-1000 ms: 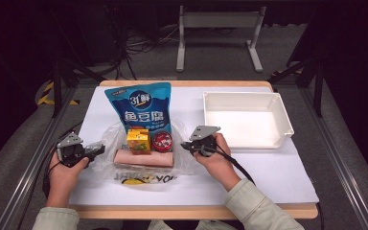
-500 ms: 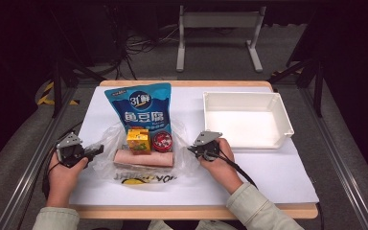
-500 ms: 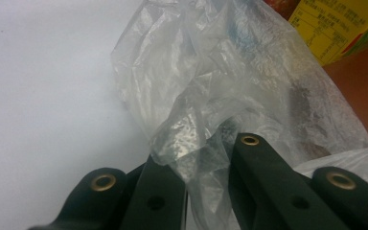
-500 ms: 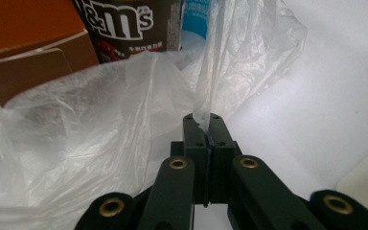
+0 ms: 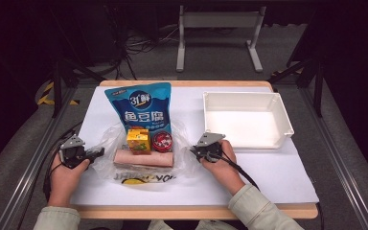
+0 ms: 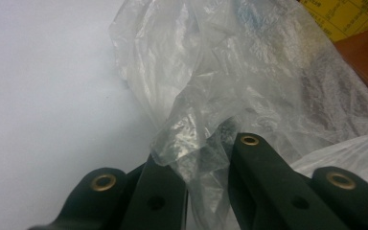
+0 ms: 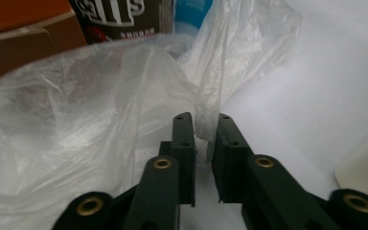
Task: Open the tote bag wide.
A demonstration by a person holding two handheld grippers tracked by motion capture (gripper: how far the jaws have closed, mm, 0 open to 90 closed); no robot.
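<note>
A clear plastic bag lies spread on the white mat, and groceries rest on it: a blue snack pouch, a yellow carton, a red-topped can and a long pink pack. My left gripper is shut on the bag's left edge; the crumpled film is pinched between its jaws. At the bag's right edge, my right gripper has just been opening. Its jaws stand slightly apart, and a thin fold of the film hangs loose in the gap.
A white rectangular tray sits at the right rear of the mat, just beyond my right hand. Bare mat extends to the right and along the front. Metal rails run along both table sides.
My right hand has sunk a little toward the table beside the bag's right edge. The left hand and the groceries have stayed put.
</note>
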